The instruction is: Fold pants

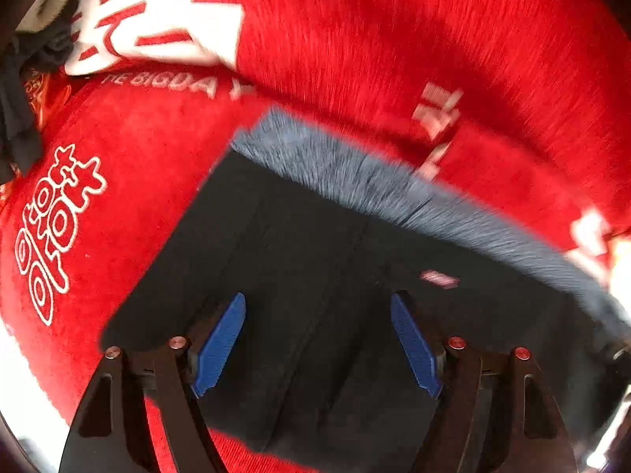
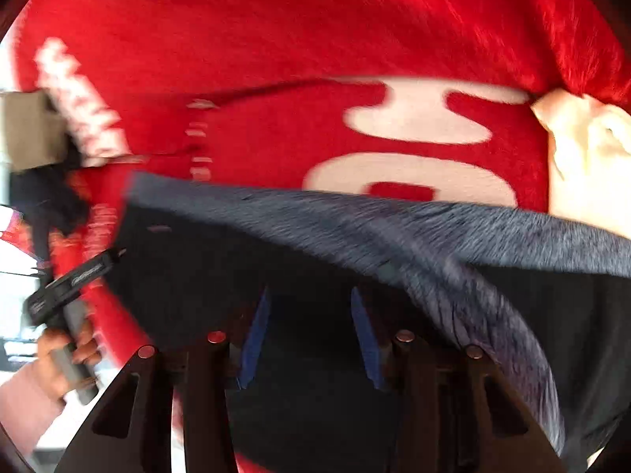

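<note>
Dark pants [image 1: 299,236] lie flat on a red blanket, with a fuzzy grey band [image 1: 355,181] along their far edge and a small pink label [image 1: 439,279]. My left gripper [image 1: 317,303] hovers open over the dark cloth, its blue pads wide apart with nothing between them. In the right wrist view the same pants [image 2: 205,268] spread below my right gripper [image 2: 310,295], which is open over them. The grey band [image 2: 355,216] runs across and curls toward the lower right. Both views are motion-blurred.
The red blanket [image 1: 394,39] with white characters [image 2: 414,118] covers the whole surface. A dark crumpled garment [image 1: 19,118] lies at its left edge. A cream cloth [image 2: 583,157] sits at the right. A hand [image 2: 59,351] holds the left tool's handle [image 2: 75,280].
</note>
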Available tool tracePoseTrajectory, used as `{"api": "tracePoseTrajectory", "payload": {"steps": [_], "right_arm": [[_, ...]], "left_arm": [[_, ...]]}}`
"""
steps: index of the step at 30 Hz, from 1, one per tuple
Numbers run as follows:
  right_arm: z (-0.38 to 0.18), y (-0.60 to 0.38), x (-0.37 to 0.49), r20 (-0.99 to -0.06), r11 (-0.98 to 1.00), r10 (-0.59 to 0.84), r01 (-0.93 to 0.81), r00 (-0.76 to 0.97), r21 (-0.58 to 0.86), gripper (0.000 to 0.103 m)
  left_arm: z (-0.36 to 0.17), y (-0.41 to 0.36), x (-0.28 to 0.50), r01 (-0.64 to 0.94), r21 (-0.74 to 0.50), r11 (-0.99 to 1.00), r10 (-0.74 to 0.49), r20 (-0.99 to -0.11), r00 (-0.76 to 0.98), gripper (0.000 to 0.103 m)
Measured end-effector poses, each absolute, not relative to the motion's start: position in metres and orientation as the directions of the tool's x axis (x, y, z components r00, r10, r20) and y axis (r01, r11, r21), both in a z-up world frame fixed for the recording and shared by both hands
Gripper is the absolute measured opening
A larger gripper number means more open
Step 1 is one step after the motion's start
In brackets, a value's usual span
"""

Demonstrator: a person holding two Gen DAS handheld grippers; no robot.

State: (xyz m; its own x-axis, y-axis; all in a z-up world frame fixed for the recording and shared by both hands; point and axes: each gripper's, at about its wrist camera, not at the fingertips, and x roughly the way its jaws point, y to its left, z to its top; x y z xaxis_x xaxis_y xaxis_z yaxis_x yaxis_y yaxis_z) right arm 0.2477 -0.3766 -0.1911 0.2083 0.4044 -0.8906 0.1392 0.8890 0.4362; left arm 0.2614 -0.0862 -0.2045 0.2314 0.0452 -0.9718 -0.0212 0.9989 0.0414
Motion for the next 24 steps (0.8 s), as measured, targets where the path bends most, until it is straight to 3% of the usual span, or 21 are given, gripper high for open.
{"api": "tracePoseTrajectory", "payload": {"steps": [2,4,6,11,18,24], "right_arm": [[-0.179,-0.4,0.247,-0.848,0.832,0.447,0.216,0.286,0.511,0.044],[-0.153,-0.425,0.232,-0.795,0.79,0.48,0.212,0.371,0.576,0.047],[-0.137,-0.442,0.212,-0.778,0.778,0.493,0.203,0.39,0.595,0.054],[-0.127,-0.49,0.109,-0.756,0.688,0.532,0.326,0.381,0.648,0.055],[-0.146,-0.511,-0.068,-0.806,0.546,0.46,0.598,0.372,0.587,0.055],[-0.188,-0.493,-0.164,-0.812,0.397,0.435,0.727,0.389,0.561,0.055]], "left_arm": [[-0.201,-0.098,0.256,0.022,0.098,0.995,0.09,-0.963,0.253,0.077],[-0.189,-0.101,0.244,0.059,0.062,0.996,0.047,-0.972,0.232,0.077],[-0.173,-0.104,0.229,0.096,0.067,0.993,0.043,-0.972,0.229,0.077],[-0.137,-0.15,0.182,0.263,0.039,0.964,-0.019,-0.976,0.216,0.077],[-0.124,-0.281,0.109,0.509,-0.251,0.823,-0.303,-0.953,0.02,0.077],[-0.136,-0.371,0.069,0.573,-0.392,0.72,-0.419,-0.903,-0.092,0.077]]}}
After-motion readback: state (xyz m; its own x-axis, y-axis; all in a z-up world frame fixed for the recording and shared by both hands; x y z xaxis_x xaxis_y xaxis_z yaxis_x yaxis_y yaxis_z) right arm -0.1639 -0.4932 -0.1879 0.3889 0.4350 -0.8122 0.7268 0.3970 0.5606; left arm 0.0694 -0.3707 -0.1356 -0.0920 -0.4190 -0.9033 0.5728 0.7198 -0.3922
